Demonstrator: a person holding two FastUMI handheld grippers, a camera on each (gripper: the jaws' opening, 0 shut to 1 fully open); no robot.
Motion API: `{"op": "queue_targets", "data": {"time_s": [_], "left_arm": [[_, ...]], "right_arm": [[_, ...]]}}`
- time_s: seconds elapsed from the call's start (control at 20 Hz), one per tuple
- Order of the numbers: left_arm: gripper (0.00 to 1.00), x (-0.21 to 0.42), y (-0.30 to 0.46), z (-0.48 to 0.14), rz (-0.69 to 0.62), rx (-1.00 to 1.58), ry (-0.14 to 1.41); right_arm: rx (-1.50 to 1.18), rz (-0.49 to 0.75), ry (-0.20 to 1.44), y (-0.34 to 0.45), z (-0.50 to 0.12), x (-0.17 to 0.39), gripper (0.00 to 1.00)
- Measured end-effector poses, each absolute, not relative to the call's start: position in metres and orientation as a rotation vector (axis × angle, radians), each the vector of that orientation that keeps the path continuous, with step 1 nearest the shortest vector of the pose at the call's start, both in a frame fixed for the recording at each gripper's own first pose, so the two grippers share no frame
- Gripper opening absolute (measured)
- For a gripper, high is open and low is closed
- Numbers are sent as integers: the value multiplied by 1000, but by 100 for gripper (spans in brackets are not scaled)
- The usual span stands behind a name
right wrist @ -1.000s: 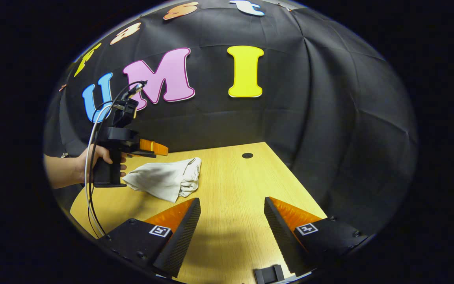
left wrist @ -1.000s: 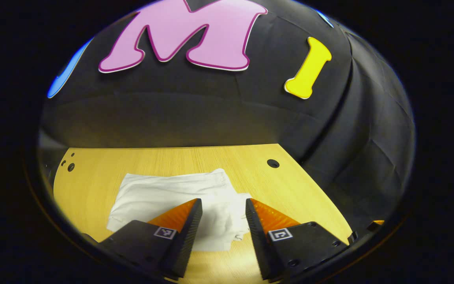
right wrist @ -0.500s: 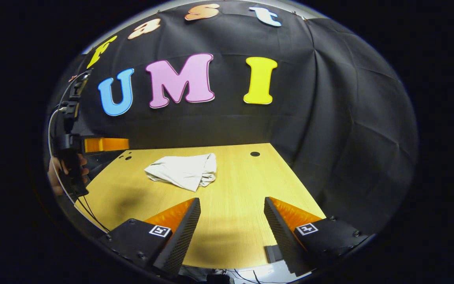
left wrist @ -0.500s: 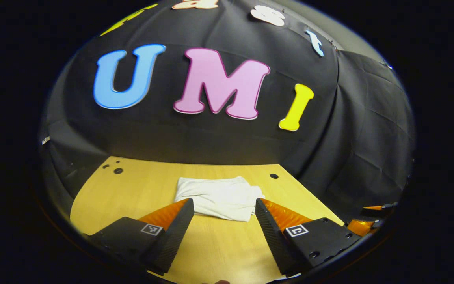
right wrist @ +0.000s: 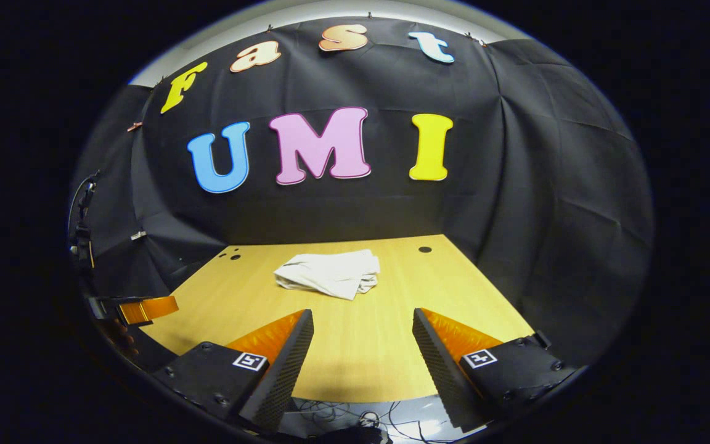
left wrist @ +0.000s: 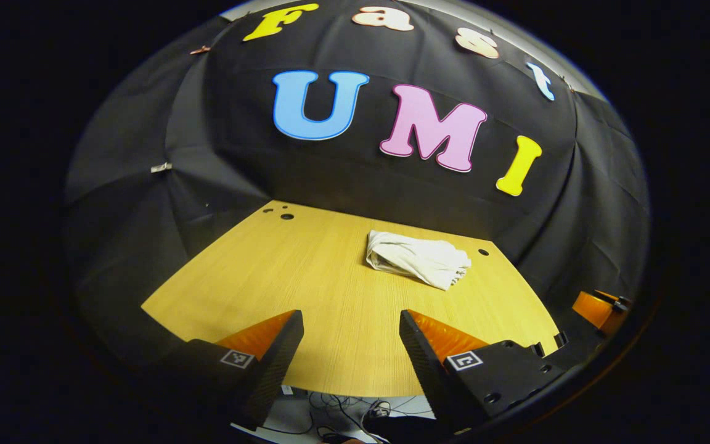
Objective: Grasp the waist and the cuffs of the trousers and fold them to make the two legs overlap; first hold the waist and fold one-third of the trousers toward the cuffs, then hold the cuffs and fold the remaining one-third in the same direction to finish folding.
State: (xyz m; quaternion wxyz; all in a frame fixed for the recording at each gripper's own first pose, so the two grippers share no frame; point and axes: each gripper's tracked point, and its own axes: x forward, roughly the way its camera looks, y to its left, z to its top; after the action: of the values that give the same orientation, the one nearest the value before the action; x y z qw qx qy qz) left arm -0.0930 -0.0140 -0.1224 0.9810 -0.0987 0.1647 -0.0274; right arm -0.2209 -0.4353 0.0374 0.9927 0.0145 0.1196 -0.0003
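Trousers folded, grippers pulled away

We see the trousers lying as a compact folded bundle on the far part of the table. Our left gripper and right gripper are both spread wide, holding nothing, well apart from the cloth. We judge the folding finished; we should keep clear so the bundle is not disturbed.

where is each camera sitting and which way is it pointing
Left gripper view: rides the left tongs, off the table's near edge, facing the folded trousers; own open fingers show.
Right gripper view: rides the right tongs, same edge, facing the trousers; own open fingers show.
Shared: table, trousers, booth wall.
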Motion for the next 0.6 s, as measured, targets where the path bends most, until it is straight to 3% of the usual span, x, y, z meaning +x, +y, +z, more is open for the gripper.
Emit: {"op": "queue_targets", "data": {"time_s": [0.3,0.6], "left_arm": [[98,-121,-2,-117,-105,-140,310],[98,-119,-6,-119,-158,-170,334]], "right_arm": [[-39,72,221,-398,38,-238,98],[-30,51,258,-397,30,-242,98]]}}
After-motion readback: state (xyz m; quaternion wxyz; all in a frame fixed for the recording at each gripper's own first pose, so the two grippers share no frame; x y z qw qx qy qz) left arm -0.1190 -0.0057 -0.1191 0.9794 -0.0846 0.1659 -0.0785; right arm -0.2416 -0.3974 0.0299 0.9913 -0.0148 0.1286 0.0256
